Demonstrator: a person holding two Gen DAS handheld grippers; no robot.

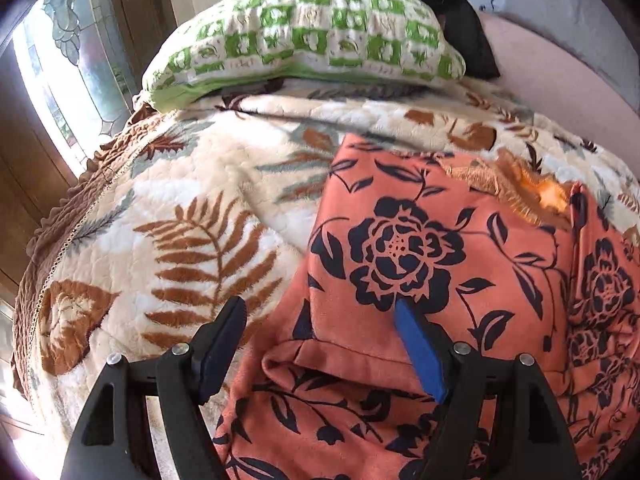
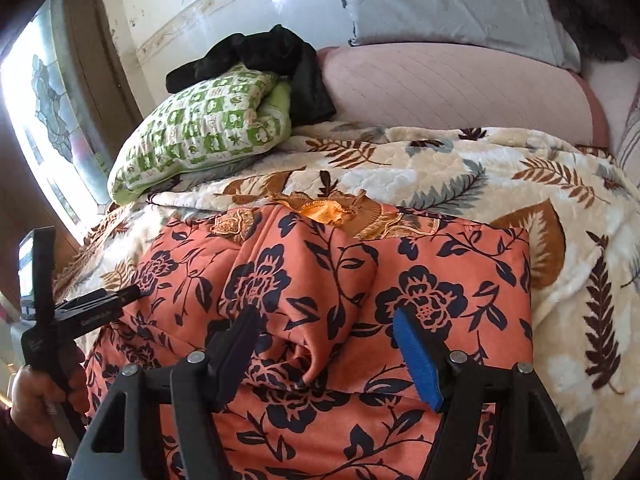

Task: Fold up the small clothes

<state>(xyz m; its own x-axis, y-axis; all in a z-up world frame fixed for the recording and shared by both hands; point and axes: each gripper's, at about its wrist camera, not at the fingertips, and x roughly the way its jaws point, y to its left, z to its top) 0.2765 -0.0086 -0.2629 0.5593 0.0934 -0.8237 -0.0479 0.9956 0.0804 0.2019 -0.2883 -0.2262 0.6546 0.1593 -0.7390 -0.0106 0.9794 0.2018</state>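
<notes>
A coral garment (image 1: 420, 240) (image 2: 320, 264) with a dark navy flower print lies partly folded on the bed, with its gold embroidered neckline (image 2: 324, 210) at the far end. My left gripper (image 1: 320, 308) hovers open over the garment's left edge and hem, and nothing is pinched between its pads. My right gripper (image 2: 326, 314) stands open above the middle of the garment, where a raised fold runs between its fingers without being squeezed. The right wrist view also shows the left gripper (image 2: 128, 293) at the garment's left side, held by a hand (image 2: 36, 396).
The cream blanket (image 1: 180, 220) with brown fern leaves covers the bed. A green-and-white pillow (image 2: 200, 132) with black cloth (image 2: 264, 52) on it lies at the far left. Further back are a pink quilt (image 2: 440, 88) and a grey pillow (image 2: 440, 0). A window (image 1: 60, 60) is at the left.
</notes>
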